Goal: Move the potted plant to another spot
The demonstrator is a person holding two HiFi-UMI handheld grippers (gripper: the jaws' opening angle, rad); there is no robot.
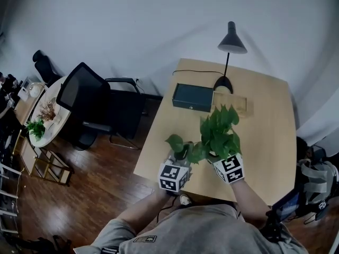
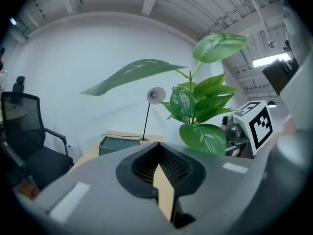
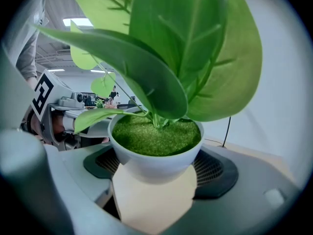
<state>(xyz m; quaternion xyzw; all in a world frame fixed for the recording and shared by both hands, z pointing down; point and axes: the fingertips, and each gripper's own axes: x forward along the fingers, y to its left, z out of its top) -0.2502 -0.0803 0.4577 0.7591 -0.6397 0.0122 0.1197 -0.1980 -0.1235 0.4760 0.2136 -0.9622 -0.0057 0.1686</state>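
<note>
Because the bowl of its pot narrows toward the base, the potted plant (image 3: 161,77), broad glossy green leaves in a small round white pot, is taken low and from both flanks. The right gripper (image 3: 156,173) has its black ribbed pads (image 3: 215,169) closed against the pot's sides. This holds the plant upright between the fingers, with the foliage rising above and ahead of them.

The pale wooden tabletop (image 1: 265,142) shows just below the pot, through the gap under the fingers. Whether the base rests on the wood or hangs off it, I cannot tell.

The left gripper (image 2: 157,153) has its fingers drawn together on nothing, with only a sliver of tabletop between them. It sits just beside the plant, apparently kept ready rather than helping. One long leaf arches over its fingers and the rest of the foliage stands to their right.

The pot is filled nearly to the rim with a bright green, grainy surface, and stems rise from its centre. With leaves this large over so small a pot, it probably tips easily.

Well beyond the fingers stand a dark green rectangular box (image 1: 192,97) and a black desk lamp (image 1: 230,41).
</note>
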